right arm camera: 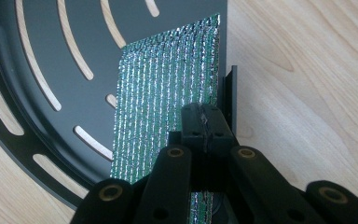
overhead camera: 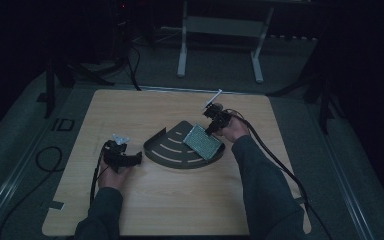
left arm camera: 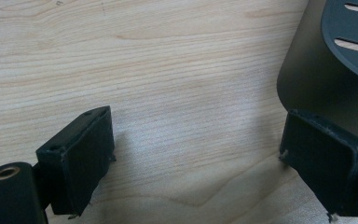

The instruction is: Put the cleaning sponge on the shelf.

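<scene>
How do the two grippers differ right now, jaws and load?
The left gripper has its jaws wide apart with bare table between them; the right gripper has its jaws pressed together, pinching the edge of the shiny foil pad. The left gripper sits beside the dark slotted tray, holding nothing; the right gripper holds the pad over that tray. Both have black jaws and trailing cables.
</scene>
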Available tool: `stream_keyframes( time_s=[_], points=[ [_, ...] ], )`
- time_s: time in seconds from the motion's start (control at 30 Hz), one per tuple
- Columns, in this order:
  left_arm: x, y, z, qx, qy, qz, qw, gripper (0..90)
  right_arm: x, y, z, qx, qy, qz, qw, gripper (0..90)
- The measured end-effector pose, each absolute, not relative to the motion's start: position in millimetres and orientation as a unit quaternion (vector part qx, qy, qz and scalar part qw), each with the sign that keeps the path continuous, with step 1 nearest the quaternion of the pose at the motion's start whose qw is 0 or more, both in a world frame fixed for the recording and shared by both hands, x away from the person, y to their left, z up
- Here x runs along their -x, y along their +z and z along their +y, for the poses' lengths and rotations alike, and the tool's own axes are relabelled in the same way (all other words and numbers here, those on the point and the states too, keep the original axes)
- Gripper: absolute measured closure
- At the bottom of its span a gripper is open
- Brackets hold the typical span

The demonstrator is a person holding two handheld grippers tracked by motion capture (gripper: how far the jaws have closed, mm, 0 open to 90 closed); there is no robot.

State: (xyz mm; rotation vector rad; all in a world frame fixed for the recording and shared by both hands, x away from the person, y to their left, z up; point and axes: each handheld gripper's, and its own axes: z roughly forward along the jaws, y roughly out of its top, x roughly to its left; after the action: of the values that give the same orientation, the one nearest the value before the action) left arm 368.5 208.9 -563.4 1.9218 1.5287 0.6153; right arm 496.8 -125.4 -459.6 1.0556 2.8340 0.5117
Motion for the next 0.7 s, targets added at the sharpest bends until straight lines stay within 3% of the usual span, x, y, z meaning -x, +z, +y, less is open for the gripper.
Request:
stream_keyframes(
  time_s=[0.7],
  points=[
    [-368.5, -563.4, 208.9, -0.724, 0.232, 0.576, 0.300, 10.1, -493.8, -470.4, -124.0, -0.330, 0.138, 0.932, 0.062, 88.9]
  ],
)
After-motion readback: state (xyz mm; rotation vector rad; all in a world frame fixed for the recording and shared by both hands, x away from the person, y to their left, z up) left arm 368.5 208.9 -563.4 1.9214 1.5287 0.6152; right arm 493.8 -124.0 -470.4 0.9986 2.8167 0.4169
